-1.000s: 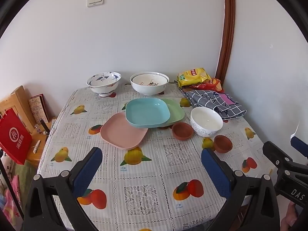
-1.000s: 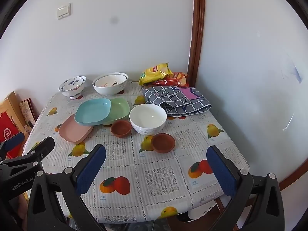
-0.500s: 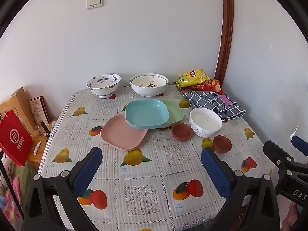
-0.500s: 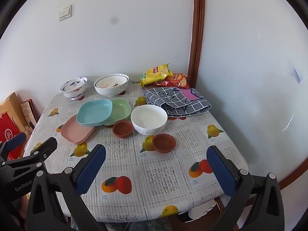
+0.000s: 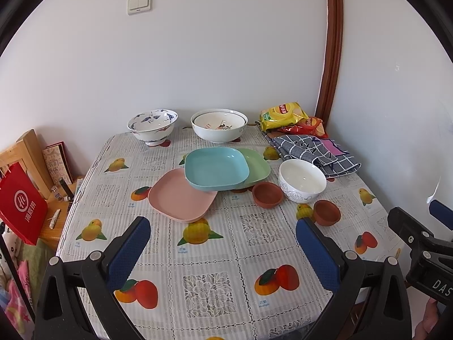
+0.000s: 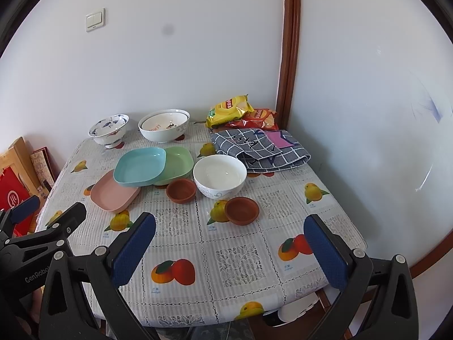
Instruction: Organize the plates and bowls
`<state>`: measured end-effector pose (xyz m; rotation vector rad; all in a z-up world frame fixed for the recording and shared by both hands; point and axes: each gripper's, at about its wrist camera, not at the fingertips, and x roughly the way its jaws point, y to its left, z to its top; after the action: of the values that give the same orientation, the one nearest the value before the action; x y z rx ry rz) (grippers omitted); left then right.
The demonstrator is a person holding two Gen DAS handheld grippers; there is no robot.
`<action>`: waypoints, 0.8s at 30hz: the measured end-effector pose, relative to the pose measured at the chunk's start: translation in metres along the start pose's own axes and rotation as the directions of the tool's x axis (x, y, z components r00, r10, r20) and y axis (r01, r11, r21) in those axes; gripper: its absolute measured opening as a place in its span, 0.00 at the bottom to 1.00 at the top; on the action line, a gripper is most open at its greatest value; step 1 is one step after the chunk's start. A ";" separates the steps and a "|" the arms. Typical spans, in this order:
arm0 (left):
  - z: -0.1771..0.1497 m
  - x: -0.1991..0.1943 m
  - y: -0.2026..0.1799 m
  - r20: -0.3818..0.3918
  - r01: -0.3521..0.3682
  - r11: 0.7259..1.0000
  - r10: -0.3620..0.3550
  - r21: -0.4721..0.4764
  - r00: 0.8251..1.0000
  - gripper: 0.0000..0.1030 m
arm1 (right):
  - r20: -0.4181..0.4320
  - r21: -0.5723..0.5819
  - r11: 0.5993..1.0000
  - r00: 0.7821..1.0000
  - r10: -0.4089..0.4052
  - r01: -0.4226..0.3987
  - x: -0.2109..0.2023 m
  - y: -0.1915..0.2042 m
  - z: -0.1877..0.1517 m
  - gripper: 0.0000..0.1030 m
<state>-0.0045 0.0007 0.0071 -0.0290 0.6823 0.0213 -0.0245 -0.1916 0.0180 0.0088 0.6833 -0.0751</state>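
Both grippers held above near table edge, nothing gripped
Left gripper (image 5: 223,250) & right gripper (image 6: 229,250) fingers spread wide; blue plate (image 5: 216,167) stacked over pink plate (image 5: 181,197) & green plate (image 5: 259,165)

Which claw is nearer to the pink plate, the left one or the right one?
Left. The left claw hangs open just in front of the pink plate; the right claw is open too, off toward the brown dishes' side.

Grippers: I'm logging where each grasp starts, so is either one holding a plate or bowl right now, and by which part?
Nothing is held. The left gripper and right gripper are both open above the near part of the table, short of the dishes.
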 end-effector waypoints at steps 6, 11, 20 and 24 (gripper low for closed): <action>0.000 -0.001 0.001 0.002 0.002 1.000 -0.002 -0.004 1.000 1.00 | 0.005 0.001 1.000 1.000 0.002 -0.002 -0.001 0.001 0.000 1.00; -0.001 -0.002 0.001 0.002 0.002 1.000 -0.002 -0.005 1.000 1.00 | 0.004 0.003 1.000 1.000 0.003 -0.003 -0.001 -0.002 0.000 1.00; -0.001 0.000 0.002 -0.001 -0.002 1.000 0.002 -0.004 1.000 1.00 | -0.002 0.005 1.000 1.000 0.001 -0.001 -0.001 -0.001 -0.001 1.00; -0.001 0.001 0.002 0.000 -0.001 1.000 0.001 -0.004 1.000 1.00 | -0.002 0.005 1.000 1.000 0.007 -0.007 -0.001 0.000 -0.001 1.00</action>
<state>-0.0047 0.0028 0.0057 -0.0329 0.6821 0.0234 -0.0258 -0.1914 0.0175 0.0159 0.6848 -0.0706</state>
